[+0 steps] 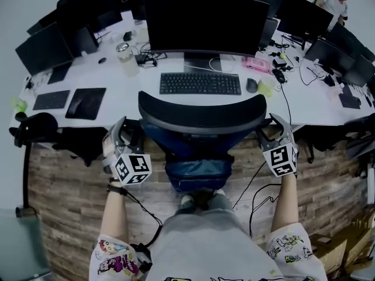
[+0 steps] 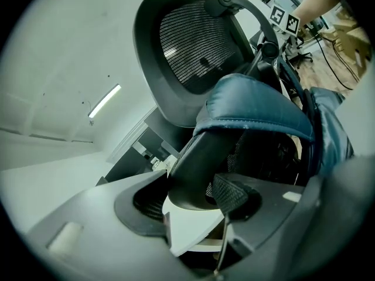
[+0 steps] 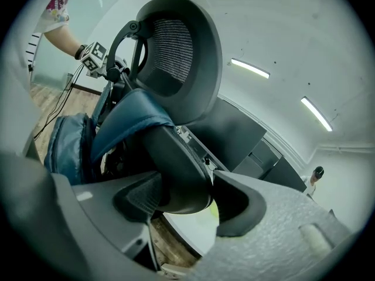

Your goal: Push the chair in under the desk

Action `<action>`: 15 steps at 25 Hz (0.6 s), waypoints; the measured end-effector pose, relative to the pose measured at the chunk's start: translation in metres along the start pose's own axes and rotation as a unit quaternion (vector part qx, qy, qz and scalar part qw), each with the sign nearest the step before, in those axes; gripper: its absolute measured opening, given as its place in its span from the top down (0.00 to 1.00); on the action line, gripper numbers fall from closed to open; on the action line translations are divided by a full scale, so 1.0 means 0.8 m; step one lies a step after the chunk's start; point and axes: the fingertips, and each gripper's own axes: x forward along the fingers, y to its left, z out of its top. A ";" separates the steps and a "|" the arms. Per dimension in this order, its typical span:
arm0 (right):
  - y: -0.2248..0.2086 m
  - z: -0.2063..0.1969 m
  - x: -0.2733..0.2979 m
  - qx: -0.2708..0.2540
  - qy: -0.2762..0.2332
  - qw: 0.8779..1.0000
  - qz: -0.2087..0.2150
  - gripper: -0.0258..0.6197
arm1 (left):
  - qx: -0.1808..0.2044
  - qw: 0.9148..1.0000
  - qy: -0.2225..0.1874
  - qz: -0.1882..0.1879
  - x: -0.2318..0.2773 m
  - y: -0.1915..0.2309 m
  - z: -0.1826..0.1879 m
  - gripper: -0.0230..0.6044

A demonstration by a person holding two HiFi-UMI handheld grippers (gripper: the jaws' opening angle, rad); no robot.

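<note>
Cool, even, rather dim light falls from ceiling strips (image 2: 104,100), which show in both gripper views with mild glare. The desk (image 1: 126,101) top looks nearly washed out, and the screens (image 1: 205,22) are flat black. Shadows are soft. Every view bulges fisheye, and the gripper views darken at the corners. The chair (image 2: 193,45) mesh is sharp, the nearest foreground blurred.

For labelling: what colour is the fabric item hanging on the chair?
Blue fabric item; best in head view.
</note>
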 end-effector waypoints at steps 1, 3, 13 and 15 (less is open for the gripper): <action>0.000 -0.001 0.000 0.002 0.003 1.000 -0.002 0.56 | 0.000 1.000 -0.001 -0.001 0.000 -0.001 0.000 0.57; 0.000 -0.002 0.001 0.004 0.010 1.000 -0.005 0.55 | 0.000 1.000 -0.002 -0.003 0.000 -0.001 0.000 0.57; 0.001 0.002 0.002 0.010 0.013 1.000 -0.025 0.52 | -0.013 1.000 -0.010 -0.013 0.001 -0.003 0.000 0.57; 0.003 0.001 0.000 0.015 0.013 1.000 -0.023 0.51 | -0.015 1.000 -0.011 -0.019 0.001 -0.004 0.000 0.56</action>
